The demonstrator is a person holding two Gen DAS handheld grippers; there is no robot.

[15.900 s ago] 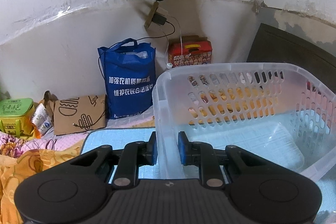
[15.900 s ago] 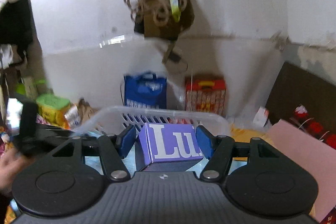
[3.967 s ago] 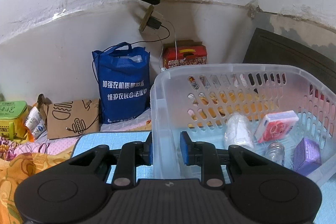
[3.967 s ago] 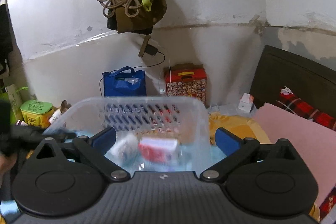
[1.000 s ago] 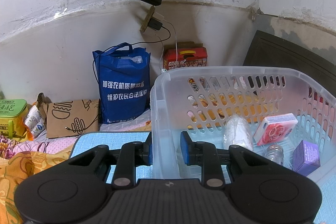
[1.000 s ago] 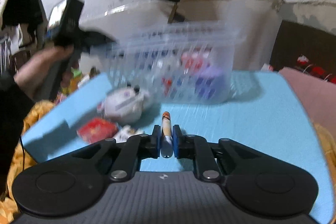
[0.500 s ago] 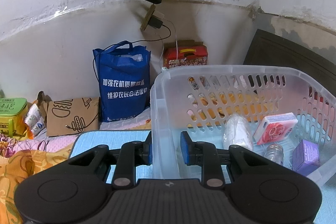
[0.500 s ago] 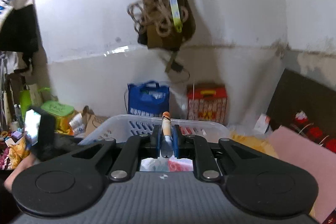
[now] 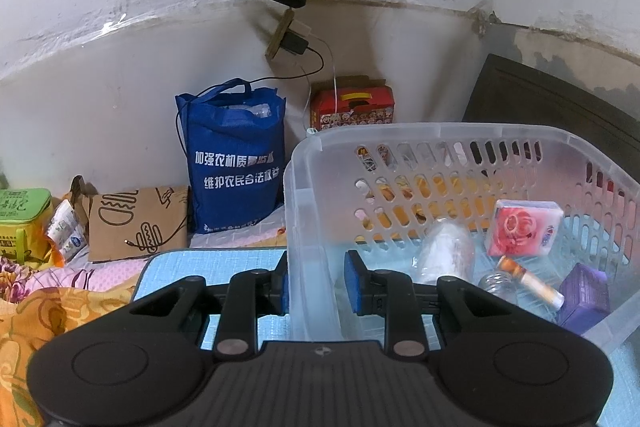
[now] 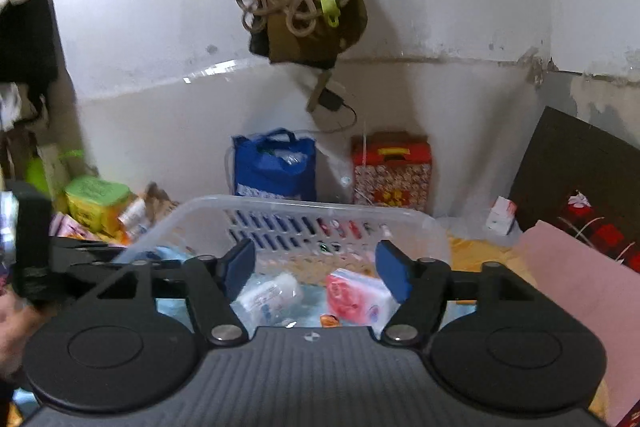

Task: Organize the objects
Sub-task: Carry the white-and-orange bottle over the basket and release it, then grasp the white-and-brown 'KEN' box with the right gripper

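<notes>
My left gripper (image 9: pixel 315 281) is shut on the left wall of the clear plastic basket (image 9: pixel 308 211), one finger outside, one inside. Inside the basket lie a clear bottle (image 9: pixel 444 251), a red tissue pack (image 9: pixel 524 227), a small glass jar (image 9: pixel 496 283), a purple box (image 9: pixel 584 291) and a slim tube with an orange cap (image 9: pixel 532 281). My right gripper (image 10: pixel 316 267) is open and empty above the basket (image 10: pixel 432 227), over the bottle (image 10: pixel 268 293) and the tissue pack (image 10: pixel 356 297).
The basket stands on a blue mat (image 9: pixel 208 263). Behind it by the wall are a blue bag (image 9: pixel 236 163), a red box (image 9: pixel 352 107), a cardboard bag (image 9: pixel 136 223) and a green tin (image 9: pixel 22 211). A dark board (image 9: pixel 552 103) leans at right.
My right gripper held the slim tube shut over the basket half a second ago. Now it is open and the tube lies inside the basket. The left gripper has kept its hold.
</notes>
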